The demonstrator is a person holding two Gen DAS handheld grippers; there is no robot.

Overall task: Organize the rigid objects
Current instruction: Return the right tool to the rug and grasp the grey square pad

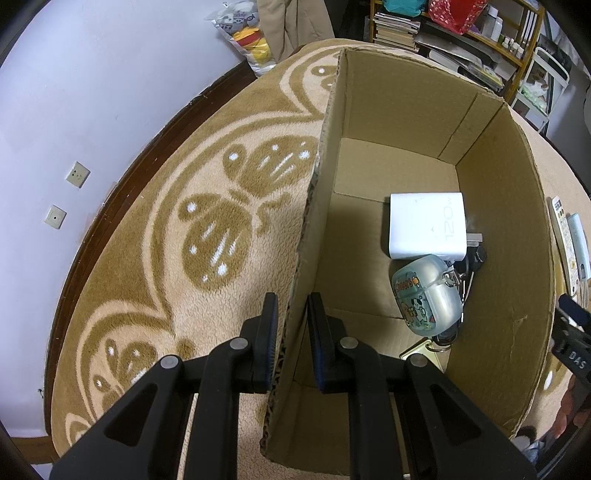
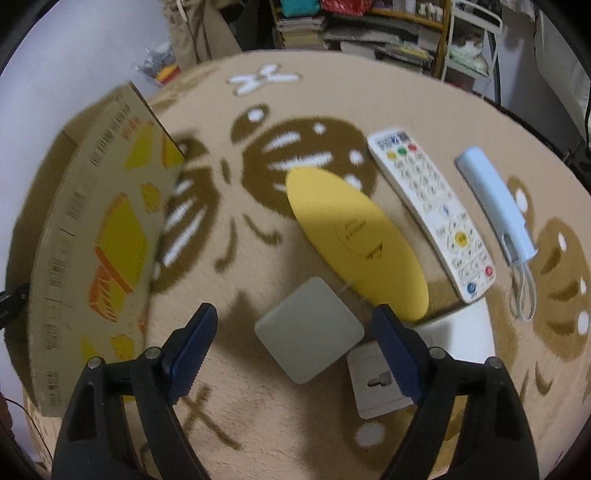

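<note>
My left gripper [image 1: 291, 332] is shut on the left wall of the open cardboard box [image 1: 369, 92], one finger outside and one inside. On the box floor lie a white charger [image 1: 424, 225], a pale blue earbud case with cartoon stickers [image 1: 426, 295] and dark keys beneath it. In the right wrist view my right gripper [image 2: 295, 332] is open and points down over a grey square pad [image 2: 308, 328], which lies between the fingers untouched. Beside it are a yellow oval case [image 2: 351, 236], a white remote [image 2: 432, 210], a light blue stick device [image 2: 495, 206] and a white wall plate [image 2: 380, 384].
A beige blanket with brown butterfly patterns [image 1: 207, 229] covers the surface. The box's printed outer side [image 2: 99, 251] stands left of my right gripper. Cluttered shelves with books [image 1: 399, 26] and a bag of plush toys [image 1: 247, 33] sit at the back. The remote [image 1: 561, 236] shows right of the box.
</note>
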